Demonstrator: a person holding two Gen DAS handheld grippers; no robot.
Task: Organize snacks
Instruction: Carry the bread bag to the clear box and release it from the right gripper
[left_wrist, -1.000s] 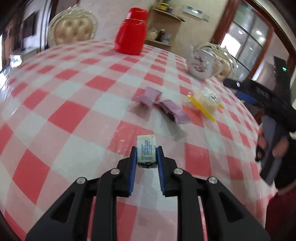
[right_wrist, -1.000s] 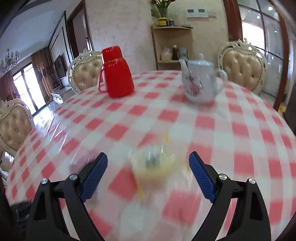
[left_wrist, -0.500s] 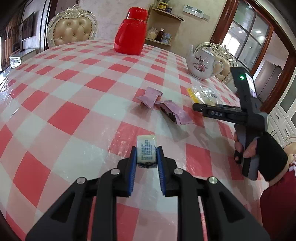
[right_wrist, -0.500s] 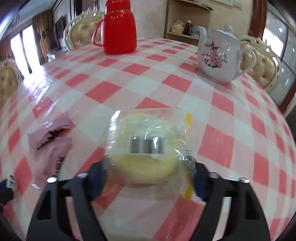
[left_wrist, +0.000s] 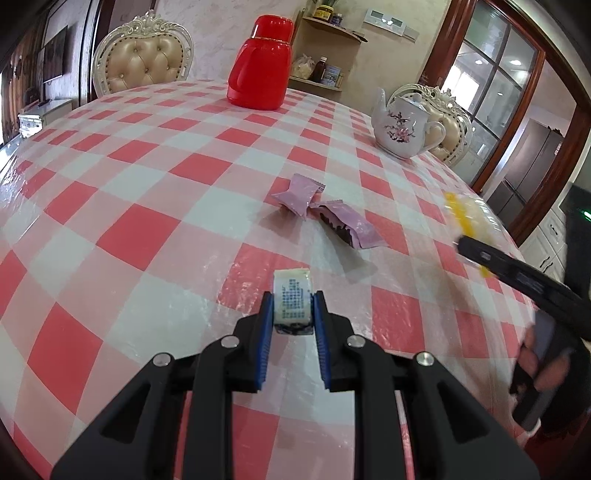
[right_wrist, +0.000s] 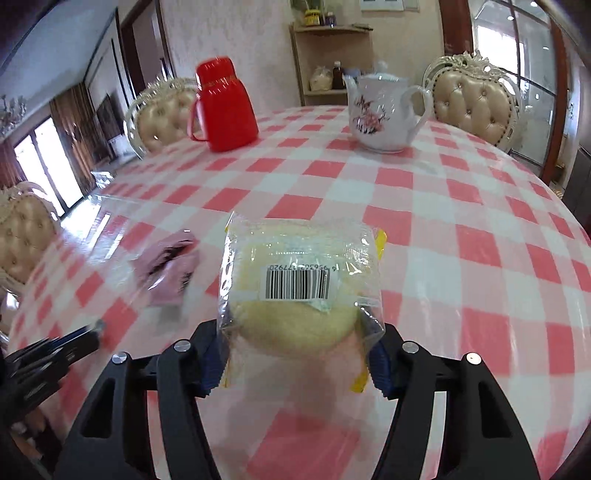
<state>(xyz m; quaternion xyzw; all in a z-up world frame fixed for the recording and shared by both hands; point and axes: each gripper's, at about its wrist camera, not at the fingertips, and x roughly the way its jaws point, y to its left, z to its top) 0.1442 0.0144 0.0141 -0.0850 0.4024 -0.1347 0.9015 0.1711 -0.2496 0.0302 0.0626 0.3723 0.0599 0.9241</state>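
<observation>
My left gripper (left_wrist: 293, 296) is shut on a small white wrapped candy (left_wrist: 291, 282) with blue print, just above the checked tablecloth (left_wrist: 147, 229). In the right wrist view a clear packet holding a round yellow cake (right_wrist: 295, 269) sits between the jaws of my right gripper (right_wrist: 295, 332). Those jaws are closing, and the blue pads crumple the wrapper on both sides. Two purple snack packets (left_wrist: 299, 194) (left_wrist: 349, 225) lie side by side mid-table; they appear blurred as purple packets (right_wrist: 170, 266) left of the cake. The right gripper (left_wrist: 517, 269) shows blurred at the right edge.
A red lidded jug (left_wrist: 260, 62) stands at the far side of the round table, and a flowered white teapot (left_wrist: 400, 125) at the far right. Cream padded chairs (left_wrist: 142, 70) ring the table. The table's rim curves away close on the right.
The right jaws came in around the cake packet and took hold of it, then carried it toward the table's right edge. The left gripper and its candy stayed put.
</observation>
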